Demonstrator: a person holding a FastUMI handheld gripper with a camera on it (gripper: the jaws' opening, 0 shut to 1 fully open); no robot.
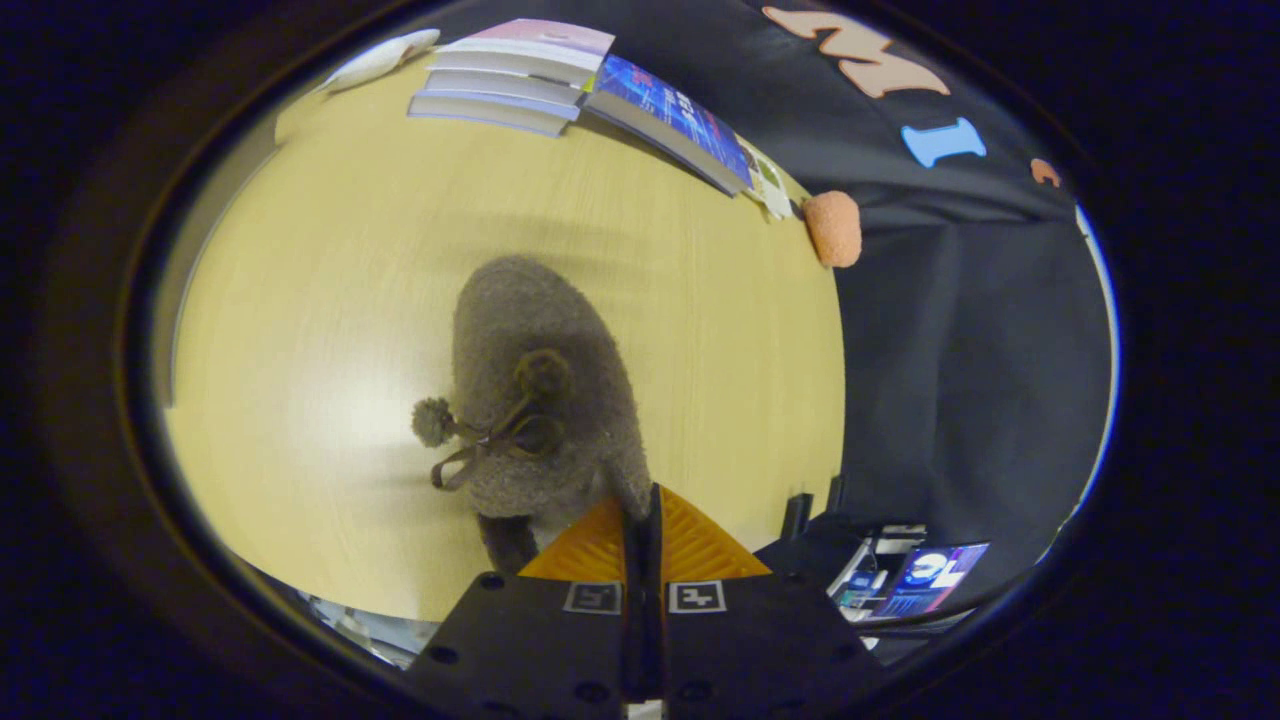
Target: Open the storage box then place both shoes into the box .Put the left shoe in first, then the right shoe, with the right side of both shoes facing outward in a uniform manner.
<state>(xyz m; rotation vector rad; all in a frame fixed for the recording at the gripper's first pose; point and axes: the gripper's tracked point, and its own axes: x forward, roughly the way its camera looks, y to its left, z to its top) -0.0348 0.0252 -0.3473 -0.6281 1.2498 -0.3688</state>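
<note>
Shoe (540, 380): on table (330, 300), just ahead of the gripper (645, 515), toe toward 12 o'clock.
Gripper fingers: closed together at the shoe's rear edge; grip on it cannot be told.
Books (590, 90): far table edge, 12 o'clock beyond shoe.
Sponge (833, 228): table's edge, 2 o'clock from shoe.

Pale wooden worktop (330, 300) under soft glare near its middle. Stacked books (520, 75) along the far edge, an orange sponge-like lump (833, 228) at the far right corner. Black cloth wall (960, 330) behind.
</note>
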